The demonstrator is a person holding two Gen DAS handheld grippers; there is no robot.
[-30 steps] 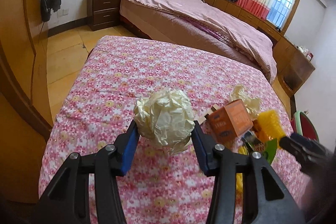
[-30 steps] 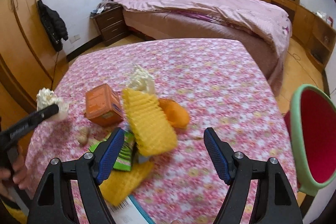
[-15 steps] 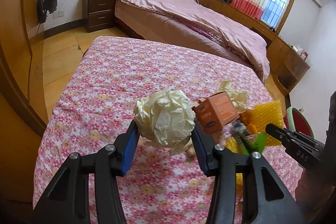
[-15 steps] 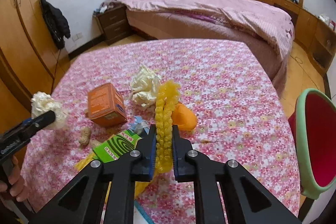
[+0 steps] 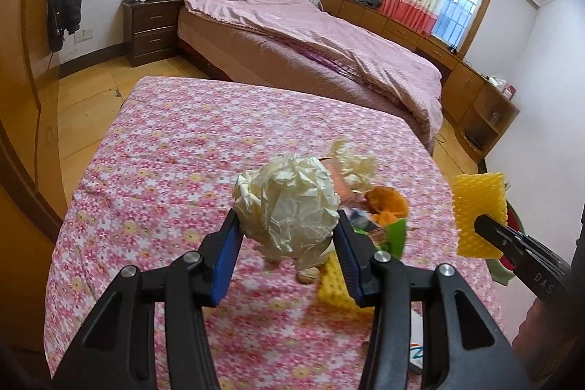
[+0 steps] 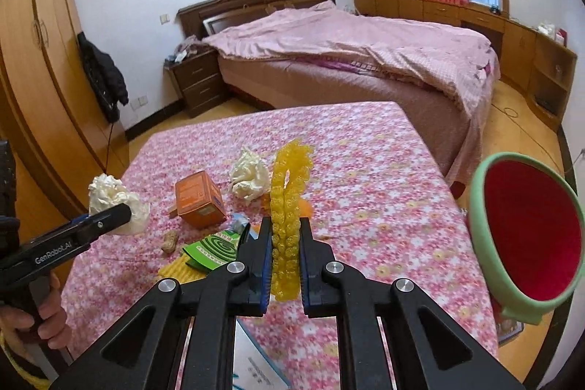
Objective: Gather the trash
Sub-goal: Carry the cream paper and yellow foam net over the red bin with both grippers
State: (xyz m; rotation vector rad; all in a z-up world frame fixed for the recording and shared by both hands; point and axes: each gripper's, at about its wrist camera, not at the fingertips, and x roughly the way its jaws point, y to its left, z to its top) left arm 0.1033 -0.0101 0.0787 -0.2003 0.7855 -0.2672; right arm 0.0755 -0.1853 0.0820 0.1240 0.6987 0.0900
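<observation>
Foam netting (image 6: 287, 207), yellow and knobbly, stands upright between the fingers of my right gripper (image 6: 286, 271), long axis vertical, folded double so the loop at its top rises well above the fingertips. The jaws are nearly closed, pressing it flat from both sides. In the left view the same netting (image 5: 477, 211) shows its broad, honeycombed face, lifted clear of the table (image 5: 175, 148).

My left gripper (image 5: 287, 253) is about half open around a crumpled ball of cream paper (image 5: 289, 207), creased and roughly round, squeezed between the blue pads (image 5: 225, 253) and held above the floral cloth near the table's left edge.

On the table, towards its near end, the other scraps lie close together: an orange cardboard box (image 6: 199, 198) tilted on one edge, a second paper wad (image 6: 248, 176) just beyond it, a peanut shell (image 6: 169, 241) near the left gripper (image 6: 109, 218), a green printed packet (image 6: 215, 249) with a spiral design, another strip of yellow foam (image 6: 179, 269) partly under the packet, and something orange (image 5: 385, 203) behind the netting.

Beyond the table's right edge stands a round bin (image 6: 482, 207), green rim tilted towards me, with a red lining; I see nothing lying in the part that shows.
</observation>
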